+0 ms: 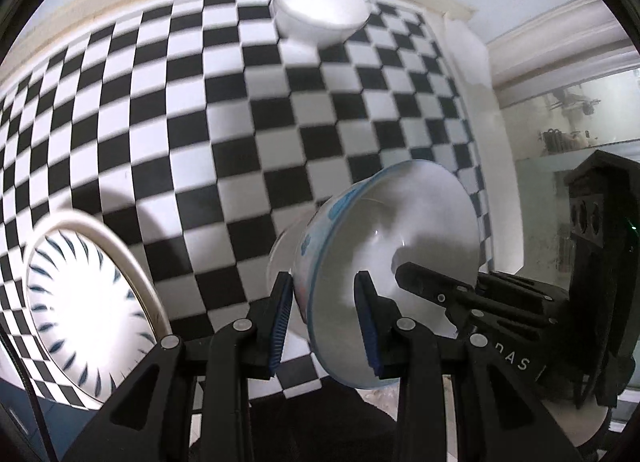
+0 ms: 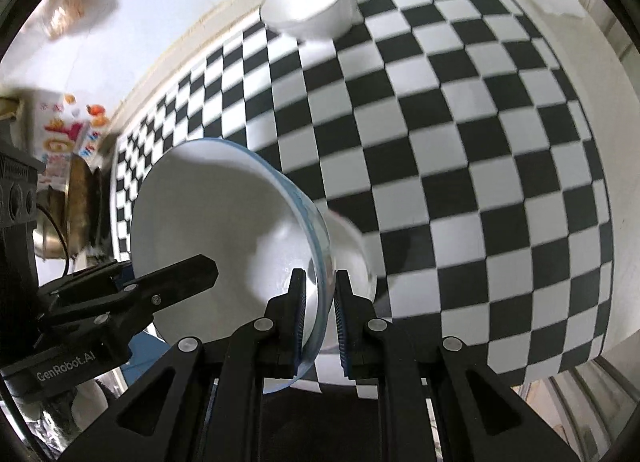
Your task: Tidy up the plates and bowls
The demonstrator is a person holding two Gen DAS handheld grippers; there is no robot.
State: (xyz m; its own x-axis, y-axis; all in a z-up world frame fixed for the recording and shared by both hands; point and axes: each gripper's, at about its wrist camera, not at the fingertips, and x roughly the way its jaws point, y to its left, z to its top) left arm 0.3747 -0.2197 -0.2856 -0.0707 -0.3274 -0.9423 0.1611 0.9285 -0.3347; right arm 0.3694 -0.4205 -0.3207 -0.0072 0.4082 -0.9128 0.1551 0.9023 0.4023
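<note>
A white bowl with a blue rim and blue marks on its outside (image 1: 400,230) is held tilted above the checkered table, gripped from both sides. My left gripper (image 1: 324,322) is shut on its rim, one finger inside, one outside. My right gripper (image 2: 320,318) is shut on the opposite rim of the same bowl (image 2: 224,230). Each gripper shows in the other's view: the right one (image 1: 440,286), the left one (image 2: 176,274). A plain white bowl (image 1: 320,10) stands at the table's far edge, also in the right wrist view (image 2: 308,2). A plate with blue dashes (image 1: 88,310) lies at the near left.
The black-and-white checkered cloth (image 1: 200,122) covers the table, which meets a white wall at the back. Brass pots (image 2: 80,206) and a colourful box (image 2: 64,134) stand off the table's left side. A glass panel (image 1: 580,134) is on the right.
</note>
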